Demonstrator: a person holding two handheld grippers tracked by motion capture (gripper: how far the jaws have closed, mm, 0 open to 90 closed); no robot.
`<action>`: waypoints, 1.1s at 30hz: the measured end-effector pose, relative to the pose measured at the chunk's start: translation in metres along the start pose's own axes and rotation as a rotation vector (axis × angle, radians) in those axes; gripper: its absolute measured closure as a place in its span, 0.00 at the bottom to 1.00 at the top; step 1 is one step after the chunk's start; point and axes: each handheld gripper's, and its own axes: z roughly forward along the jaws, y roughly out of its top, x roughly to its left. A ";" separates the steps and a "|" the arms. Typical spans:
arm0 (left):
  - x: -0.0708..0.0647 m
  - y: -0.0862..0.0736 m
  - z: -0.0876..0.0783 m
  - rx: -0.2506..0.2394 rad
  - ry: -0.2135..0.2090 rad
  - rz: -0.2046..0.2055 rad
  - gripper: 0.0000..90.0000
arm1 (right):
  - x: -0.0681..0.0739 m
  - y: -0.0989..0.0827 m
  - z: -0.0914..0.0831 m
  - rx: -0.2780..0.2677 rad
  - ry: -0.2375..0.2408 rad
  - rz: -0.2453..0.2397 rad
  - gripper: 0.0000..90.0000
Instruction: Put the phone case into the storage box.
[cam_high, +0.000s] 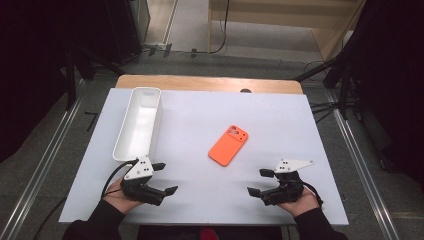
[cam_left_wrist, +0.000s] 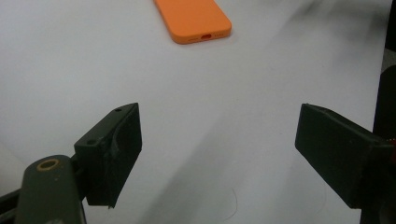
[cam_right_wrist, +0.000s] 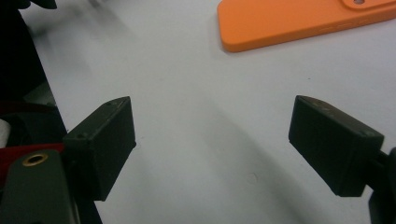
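A: Where did the phone case (cam_high: 229, 145) lie on the desk (cam_high: 280, 120)?

B: Flat, a little right of the middle, apart from everything else. Its long axis ran from about 7 o'clock to 1 o'clock, camera cut-out at the 1 o'clock end.

A: And from each tool?

B: From the right tool (cam_high: 260, 182) it sat near, at about 11 o'clock. From the left tool (cam_high: 164, 178) it sat at about 2 o'clock, farther off. I judged the right hand nearer, so the reach looked like its job.

A: Were the tools holding anything?

B: No. Both were released, jaws spread with only bare desk between them. The right gripper view had the case's near edge (cam_right_wrist: 299, 23) just ahead; the left gripper view showed its short end (cam_left_wrist: 194, 21) farther ahead.

A: And the white tray (cam_high: 139, 122)?

B: At about 12 o'clock from the left tool, well apart from the case.
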 end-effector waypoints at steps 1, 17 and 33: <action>0.000 0.000 0.000 0.000 0.000 -0.001 0.17 | 0.000 0.000 0.000 -0.002 0.000 0.000 0.15; -0.001 -0.001 -0.002 0.001 0.000 -0.001 0.17 | 0.000 -0.001 0.000 0.001 0.001 0.004 0.15; -0.001 -0.003 -0.003 0.005 0.008 -0.006 0.17 | 0.001 0.000 0.000 0.003 0.004 -0.010 0.15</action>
